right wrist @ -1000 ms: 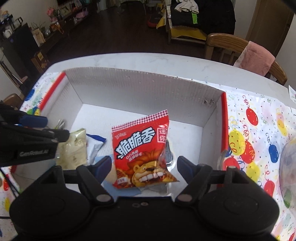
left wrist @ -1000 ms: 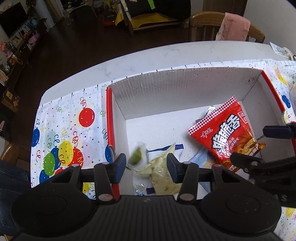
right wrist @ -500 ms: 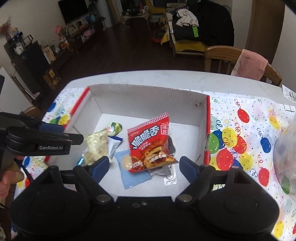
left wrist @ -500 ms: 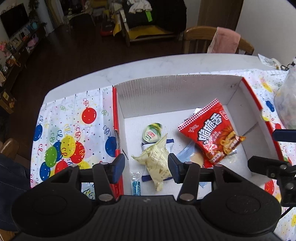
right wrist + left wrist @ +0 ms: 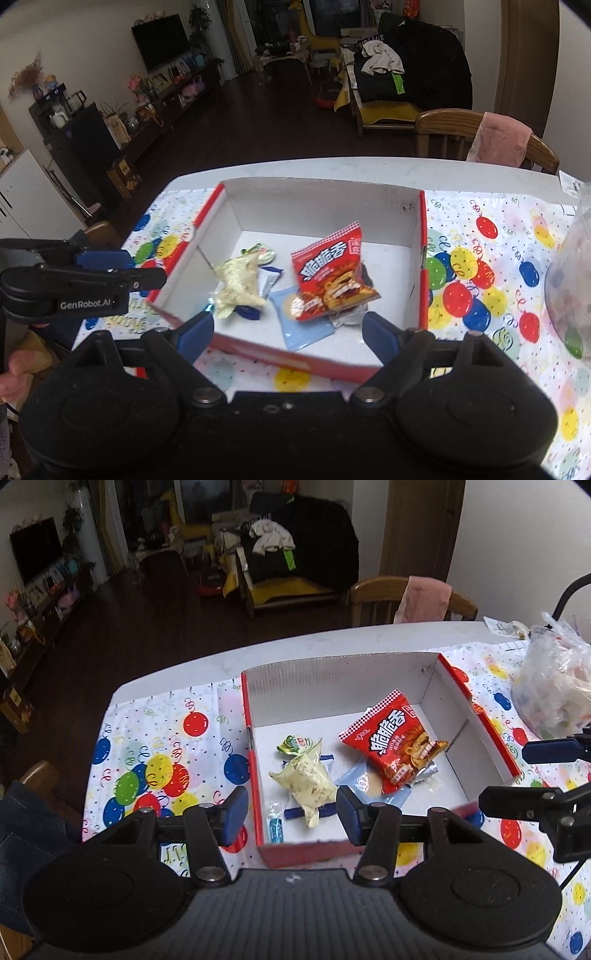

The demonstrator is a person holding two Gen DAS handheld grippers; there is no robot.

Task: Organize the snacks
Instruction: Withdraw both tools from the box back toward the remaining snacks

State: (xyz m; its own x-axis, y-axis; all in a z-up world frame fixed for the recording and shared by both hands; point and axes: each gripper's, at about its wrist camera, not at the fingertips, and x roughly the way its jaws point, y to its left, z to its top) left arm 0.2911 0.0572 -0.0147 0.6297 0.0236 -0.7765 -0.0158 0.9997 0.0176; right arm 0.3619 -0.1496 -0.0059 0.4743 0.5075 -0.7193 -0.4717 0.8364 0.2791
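Two tools: both stood above the near edge of the box, and neither touched any snack.
Left tool (image 5: 290, 812): its jaws were apart with nothing between them; they had just been opening.
Right tool (image 5: 288, 330): its jaws were wide apart and empty; they also had just been opening.
Box (image 5: 332, 672): a shallow cardboard box, white inside and red outside, lay on the desk (image 5: 295, 642) over a balloon-pattern cloth (image 5: 155, 746).
Red snack bag (image 5: 393, 744): it lay inside the box, toward the right, partly on a pale blue packet (image 5: 306, 326).
Cream packet (image 5: 306, 781): it lay inside the box, toward the left, beside a small green-lidded cup (image 5: 293, 744).
Clear plastic bag (image 5: 554, 686): it stood on the cloth, right of the box.
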